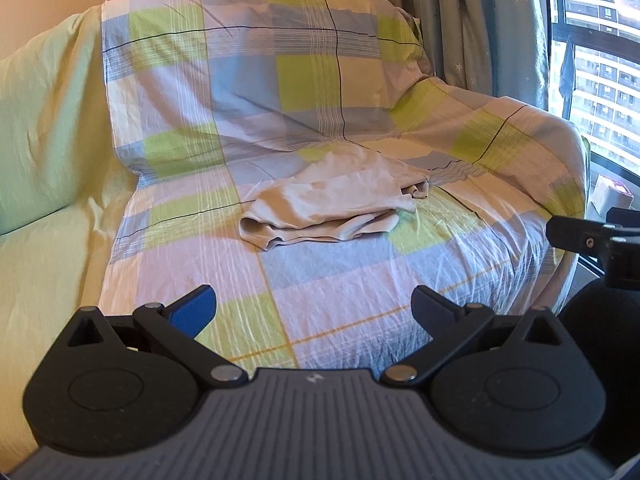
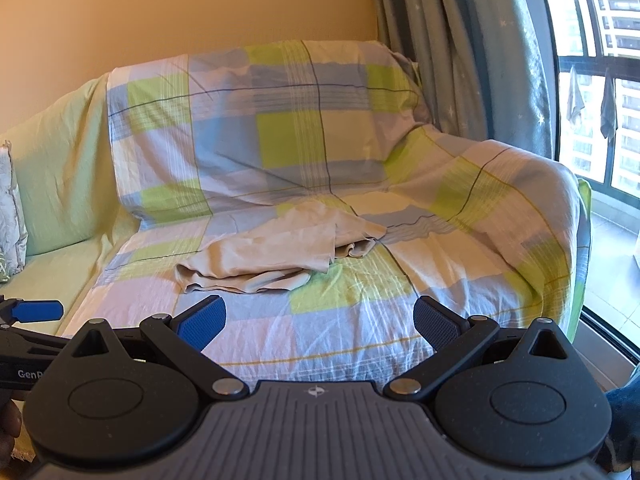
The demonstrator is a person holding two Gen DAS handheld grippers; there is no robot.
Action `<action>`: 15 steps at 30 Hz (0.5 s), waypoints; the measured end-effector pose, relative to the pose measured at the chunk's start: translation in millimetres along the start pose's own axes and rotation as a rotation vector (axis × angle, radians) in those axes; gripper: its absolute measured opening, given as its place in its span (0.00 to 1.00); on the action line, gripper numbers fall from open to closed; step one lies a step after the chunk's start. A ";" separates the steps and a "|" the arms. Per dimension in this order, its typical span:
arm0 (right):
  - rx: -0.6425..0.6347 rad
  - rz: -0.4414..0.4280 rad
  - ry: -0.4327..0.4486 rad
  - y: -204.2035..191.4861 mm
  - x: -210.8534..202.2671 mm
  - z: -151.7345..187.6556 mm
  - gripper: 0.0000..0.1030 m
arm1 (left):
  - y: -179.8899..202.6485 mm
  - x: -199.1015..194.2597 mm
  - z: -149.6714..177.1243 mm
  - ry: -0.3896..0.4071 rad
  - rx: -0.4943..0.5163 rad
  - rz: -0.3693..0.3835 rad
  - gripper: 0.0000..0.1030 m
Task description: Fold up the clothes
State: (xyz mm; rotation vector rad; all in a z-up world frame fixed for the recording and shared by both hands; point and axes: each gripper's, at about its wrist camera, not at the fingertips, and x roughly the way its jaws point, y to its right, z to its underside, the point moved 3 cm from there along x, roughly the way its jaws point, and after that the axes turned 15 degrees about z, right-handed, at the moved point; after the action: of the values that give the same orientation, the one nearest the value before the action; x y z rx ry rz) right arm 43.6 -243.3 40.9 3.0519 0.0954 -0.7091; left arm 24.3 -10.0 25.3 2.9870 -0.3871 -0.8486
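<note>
A beige garment [image 1: 328,204] lies crumpled on the seat of a sofa covered with a plaid sheet [image 1: 320,280]. It also shows in the right wrist view [image 2: 280,256]. My left gripper [image 1: 314,312] is open and empty, held in front of the seat and short of the garment. My right gripper [image 2: 320,322] is open and empty, also in front of the seat, near the garment's front edge. Part of the right gripper [image 1: 592,240] shows at the right edge of the left wrist view. One finger of the left gripper [image 2: 36,311] shows at the left edge of the right wrist view.
The plaid sheet [image 2: 280,132] drapes over the sofa back and right armrest [image 2: 520,208]. A pale green cover [image 1: 48,160] lies on the sofa's left part. Curtains [image 2: 460,60] and a window [image 2: 600,100] stand to the right. A grey cushion [image 2: 10,216] is at far left.
</note>
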 end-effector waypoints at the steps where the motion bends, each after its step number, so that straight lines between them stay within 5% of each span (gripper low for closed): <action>1: -0.001 0.004 0.003 1.6 0.2 -1.1 1.00 | -0.2 0.4 -2.0 0.006 0.000 0.000 0.99; 15: -0.030 0.045 0.015 6.4 19.7 -17.0 1.00 | -10.2 17.7 -45.2 0.068 0.042 0.021 0.99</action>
State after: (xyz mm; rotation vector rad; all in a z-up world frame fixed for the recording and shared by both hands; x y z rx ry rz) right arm 69.1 -248.2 47.4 3.0205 0.0365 -0.6760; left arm 64.7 -6.9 54.0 3.0348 -0.4391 -0.7437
